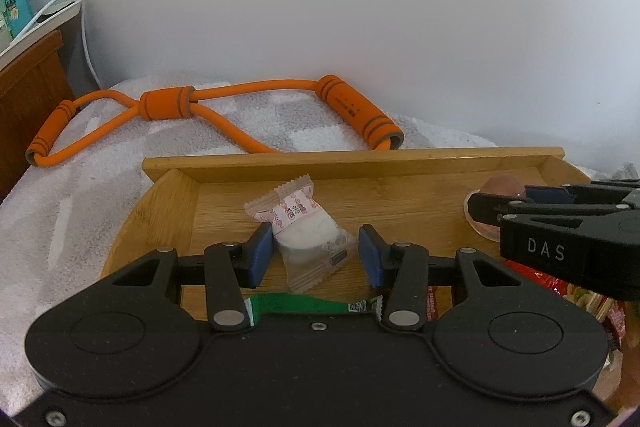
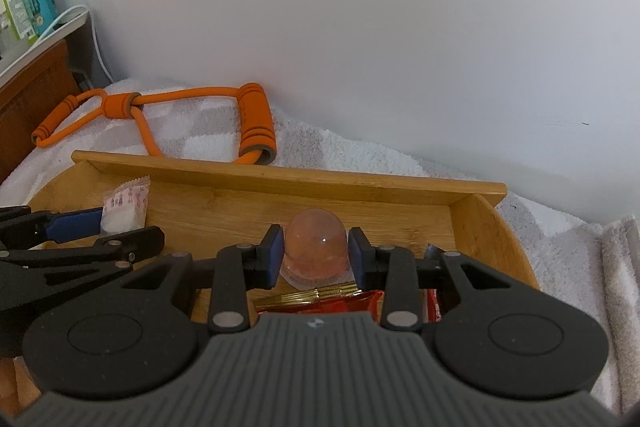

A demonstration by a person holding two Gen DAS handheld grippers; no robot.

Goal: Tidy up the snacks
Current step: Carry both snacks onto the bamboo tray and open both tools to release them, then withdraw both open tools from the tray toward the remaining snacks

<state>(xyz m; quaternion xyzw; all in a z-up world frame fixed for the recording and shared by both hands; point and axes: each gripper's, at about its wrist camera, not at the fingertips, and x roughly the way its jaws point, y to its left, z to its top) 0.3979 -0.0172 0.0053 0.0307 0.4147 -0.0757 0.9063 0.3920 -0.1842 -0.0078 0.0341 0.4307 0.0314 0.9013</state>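
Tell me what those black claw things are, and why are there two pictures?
They are two grabbing tools, one in each of a person's hands, each with a camera looking along its two fingers. One picture comes from the left gripper, the other from the right gripper. A wooden tray sits on a towel, with an orange exercise band behind it. The left gripper's fingers stand around a white wrapped candy, with a gap on one side. The right gripper's fingers hug a pink jelly cup; whether they squeeze it, I cannot tell.
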